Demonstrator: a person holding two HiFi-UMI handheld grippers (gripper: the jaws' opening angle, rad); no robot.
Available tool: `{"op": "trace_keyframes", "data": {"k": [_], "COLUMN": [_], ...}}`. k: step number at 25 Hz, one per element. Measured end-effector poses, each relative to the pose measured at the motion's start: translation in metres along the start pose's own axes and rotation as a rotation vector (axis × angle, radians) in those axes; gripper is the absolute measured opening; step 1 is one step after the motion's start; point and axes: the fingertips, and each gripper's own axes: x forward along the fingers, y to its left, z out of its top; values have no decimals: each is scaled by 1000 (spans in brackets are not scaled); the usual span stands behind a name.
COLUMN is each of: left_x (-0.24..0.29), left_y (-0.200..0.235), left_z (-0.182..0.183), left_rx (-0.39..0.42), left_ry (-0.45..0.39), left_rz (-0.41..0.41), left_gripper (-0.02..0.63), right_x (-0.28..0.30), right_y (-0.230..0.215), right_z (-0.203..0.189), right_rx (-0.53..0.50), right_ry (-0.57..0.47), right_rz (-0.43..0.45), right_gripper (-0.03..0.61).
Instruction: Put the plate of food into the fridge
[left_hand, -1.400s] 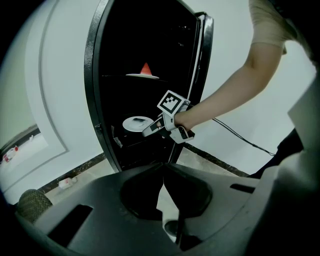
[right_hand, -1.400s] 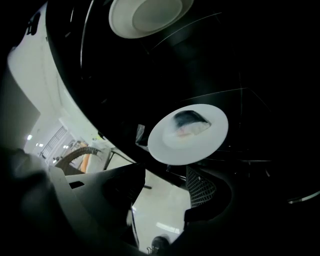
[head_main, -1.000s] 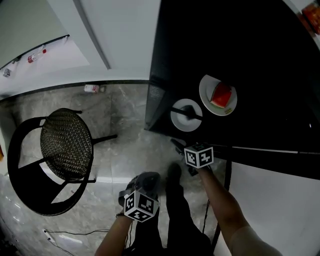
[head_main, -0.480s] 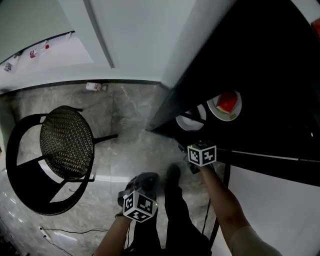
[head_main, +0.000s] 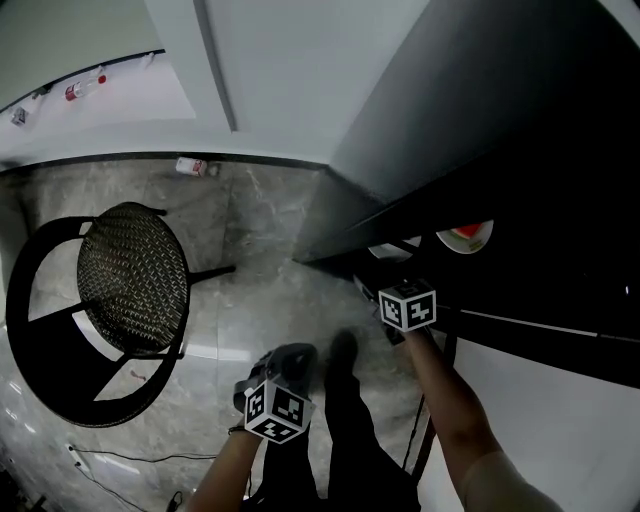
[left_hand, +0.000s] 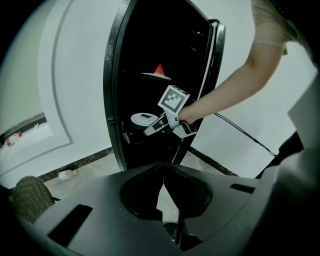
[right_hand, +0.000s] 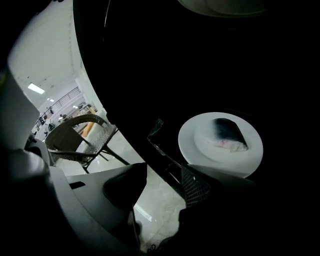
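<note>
The black fridge (left_hand: 116, 90) stands open. On a shelf inside lies a white plate of food (right_hand: 221, 142), also seen as the plate (left_hand: 143, 118) in the left gripper view. A second plate with a watermelon slice (head_main: 466, 236) sits on the shelf above. My right gripper (right_hand: 165, 171) is open just short of the food plate's near rim, with the dark shelf edge running between its fingers. In the head view the right gripper (head_main: 364, 286) is at the fridge's front. My left gripper (left_hand: 163, 172) is shut and empty, held low and back from the fridge, the left gripper (head_main: 285, 355) over the floor.
A black wicker chair (head_main: 130, 280) stands on the marble floor to the left. A small bottle (head_main: 190, 166) lies by the wall's base. The fridge door (left_hand: 215, 55) hangs open at the right, next to a white wall. The person's feet (head_main: 345, 350) are below the grippers.
The head view has tipped, so the fridge's dark upper edge now hides most of both plates. The right gripper has shifted slightly right. The left gripper has stayed put.
</note>
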Motion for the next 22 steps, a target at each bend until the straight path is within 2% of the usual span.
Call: {"op": "trace_keyframes", "data": {"k": [5, 10, 13, 14, 16, 19, 22], "left_x": [0, -3, -11, -14, -21, -33, -49], "left_y": [4, 8, 17, 21, 29, 35, 36], "left_z": [3, 9, 20, 23, 29, 43, 55], "left_rx": [-14, -16, -29, -39, -69, -109, -116], "left_ry": [-6, -12, -35, -42, -57, -84, -98], "left_rz": [1, 8, 24, 33, 55, 67, 74], "left_gripper": [9, 9, 9, 9, 9, 9, 9], "right_x": [-3, -14, -29, -35, -47, -73, -106], "right_y": [9, 44, 60, 64, 70, 84, 103], "right_z": [6, 2, 10, 13, 21, 33, 36], "right_rx": [23, -81, -75, -69, -64, -22, 10], "right_ry": [-11, 20, 0, -11, -20, -18, -7], "right_rz": [11, 56, 61, 57, 40, 50, 50], "right_gripper": [225, 225, 217, 187, 41, 29, 23]}}
